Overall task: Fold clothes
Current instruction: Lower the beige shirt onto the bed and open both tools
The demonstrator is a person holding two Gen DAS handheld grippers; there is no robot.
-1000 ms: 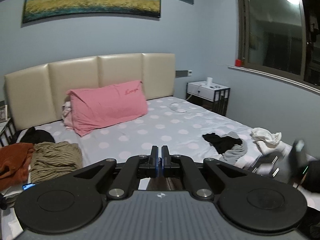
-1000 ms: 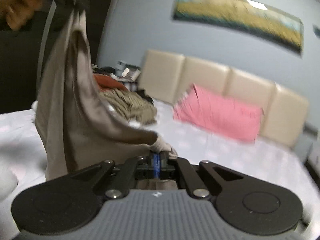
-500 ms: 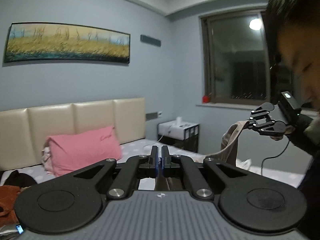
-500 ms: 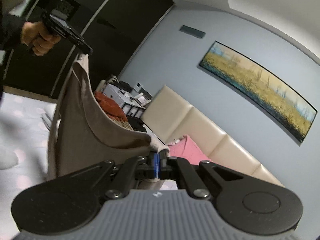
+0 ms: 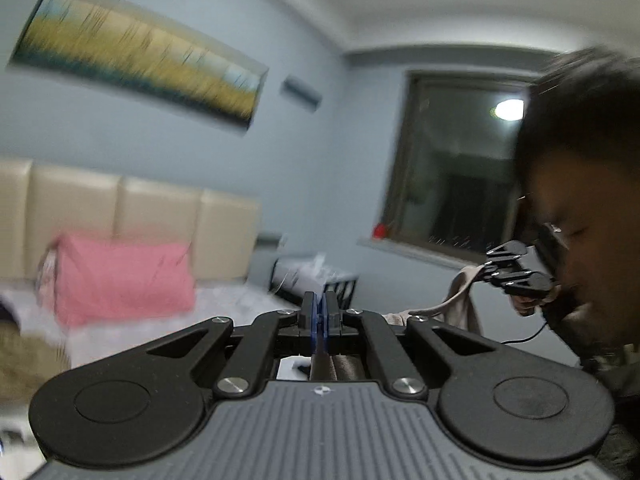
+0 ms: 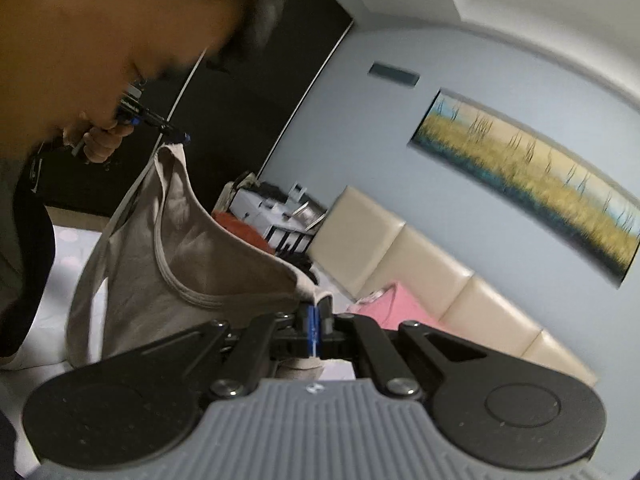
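A beige garment (image 6: 180, 264) hangs in the air, stretched between both grippers. In the right wrist view my right gripper (image 6: 314, 320) is shut on one end of its neckline. My left gripper (image 6: 182, 136) shows at the upper left, shut on the other end, close under the person's head. In the left wrist view my left gripper (image 5: 319, 312) is shut, with a strip of the garment (image 5: 348, 366) hanging under its fingers. My right gripper (image 5: 486, 270) appears at the right, pinching the garment (image 5: 460, 300) beside the person's head.
Below lies a bed with a dotted white sheet (image 5: 224, 308), a pink pillow (image 5: 120, 276) and a cream headboard (image 5: 160, 220). An olive knit (image 5: 24, 360) and an orange garment (image 6: 236, 224) lie at the bed's side. A nightstand (image 5: 316, 276) stands under the window.
Both grippers have risen with the garment, the right one by far the more. It now hangs clear of the bed. Both views have tilted, and the person's head now fills their edges.
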